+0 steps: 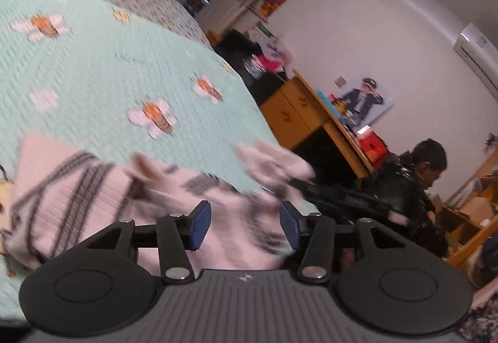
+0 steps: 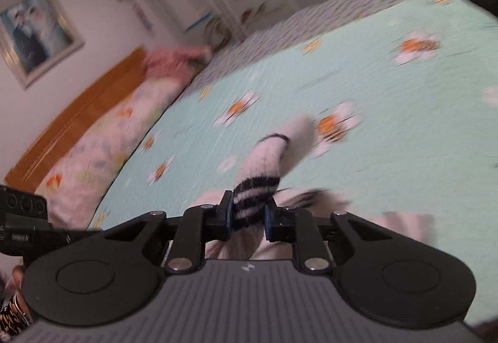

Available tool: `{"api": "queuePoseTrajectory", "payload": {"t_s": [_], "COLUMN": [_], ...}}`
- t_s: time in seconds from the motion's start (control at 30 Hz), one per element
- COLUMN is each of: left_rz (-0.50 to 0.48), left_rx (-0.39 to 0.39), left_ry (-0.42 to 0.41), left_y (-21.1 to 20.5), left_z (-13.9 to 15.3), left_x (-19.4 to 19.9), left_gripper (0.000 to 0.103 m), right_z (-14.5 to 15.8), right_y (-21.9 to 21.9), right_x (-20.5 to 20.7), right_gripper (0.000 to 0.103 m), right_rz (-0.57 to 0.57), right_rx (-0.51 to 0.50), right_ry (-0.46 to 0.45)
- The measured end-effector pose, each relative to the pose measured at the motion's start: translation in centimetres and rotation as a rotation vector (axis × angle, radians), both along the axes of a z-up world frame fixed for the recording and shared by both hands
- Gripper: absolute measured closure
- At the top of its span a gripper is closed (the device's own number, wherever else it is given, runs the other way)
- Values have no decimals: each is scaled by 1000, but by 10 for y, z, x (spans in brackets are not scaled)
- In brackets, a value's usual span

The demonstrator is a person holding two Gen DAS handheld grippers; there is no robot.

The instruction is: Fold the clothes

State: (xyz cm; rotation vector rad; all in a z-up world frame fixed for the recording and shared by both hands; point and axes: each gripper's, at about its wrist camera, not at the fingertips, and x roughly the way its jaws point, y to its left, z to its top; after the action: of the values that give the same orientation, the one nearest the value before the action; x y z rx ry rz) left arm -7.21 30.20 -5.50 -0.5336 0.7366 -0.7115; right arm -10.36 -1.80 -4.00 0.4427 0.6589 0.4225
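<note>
Right gripper [image 2: 248, 213] pinches a striped sleeve of the pink sweater [image 1: 93, 187] to carry it over the quilt [image 1: 93, 69]; left gripper [image 1: 246, 223], jaws spread, waits near.

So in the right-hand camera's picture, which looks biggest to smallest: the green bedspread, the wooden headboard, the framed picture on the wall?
1. Green bedspread, by far the largest; it fills most of the view.
2. Wooden headboard.
3. Framed picture.
The last two are close, and the picture hangs farther from the camera, so their true sizes stay unsure.
</note>
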Motion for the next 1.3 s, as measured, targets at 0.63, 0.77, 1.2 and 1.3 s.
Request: {"api": "queuePoseTrajectory", "payload": {"t_s": [0.63,0.77,1.2,1.3], "left_rz": [-302,-406,-229,-159], "left_rx": [629,646,639,632], "left_ry": [-310,-283,-221,-207], "left_y": [-92,-103,-104,-102], "left_z": [-35,-45,-52,-52], "left_x": [68,86,74,67], "left_gripper": [51,51,89,93], "right_z": [20,8,-24,-25], "right_y": [-80,-84,-79,-75], "right_x": [-28,-34,-35,-41], "right_gripper": [82,82,82,82], "right_rz": [-245,-239,-262,-255], "right_rx": [55,69,104,91], "right_ry": [-105,-75,34,24]}}
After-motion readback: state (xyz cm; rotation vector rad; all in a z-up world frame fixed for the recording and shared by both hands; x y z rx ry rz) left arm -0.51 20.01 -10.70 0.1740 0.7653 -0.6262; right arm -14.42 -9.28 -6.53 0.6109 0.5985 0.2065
